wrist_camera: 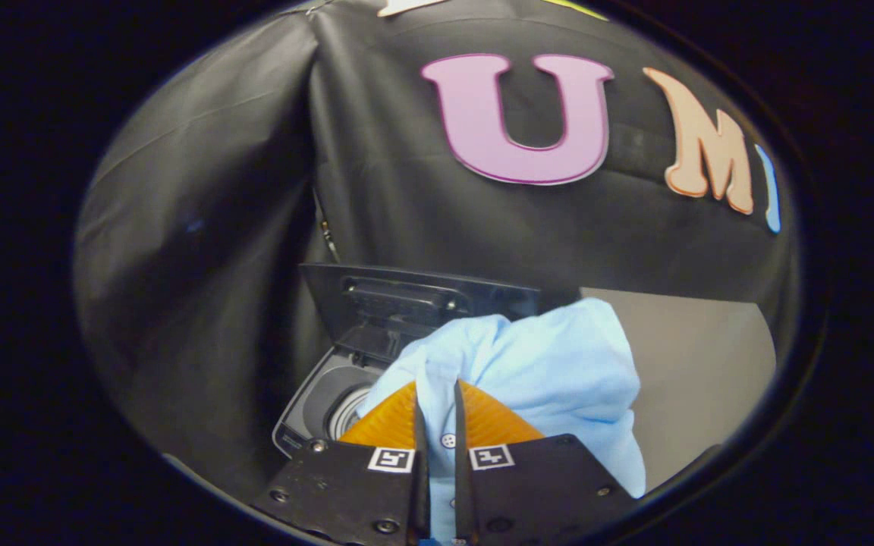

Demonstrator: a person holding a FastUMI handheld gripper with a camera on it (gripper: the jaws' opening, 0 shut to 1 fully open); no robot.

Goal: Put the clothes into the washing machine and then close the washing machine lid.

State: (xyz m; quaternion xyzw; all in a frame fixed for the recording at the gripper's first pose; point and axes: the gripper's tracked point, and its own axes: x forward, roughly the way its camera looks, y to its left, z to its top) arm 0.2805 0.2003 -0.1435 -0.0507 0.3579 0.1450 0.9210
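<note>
A light blue shirt point(551, 364) hangs bunched from my gripper point(435, 398), whose two fingers are shut on a fold of its cloth with a small button showing between them. Beyond and below the shirt stands the washing machine point(315, 409), its dark lid point(414, 299) raised upright at the back. Part of the round drum opening point(347, 409) shows to the left of the fingers; the shirt hides the rest of it. The shirt is held above the machine's right side.
The black cloth wall of the booth rises close behind the machine and wraps around on the left. A pale grey surface point(695, 364) lies to the right of the shirt.
</note>
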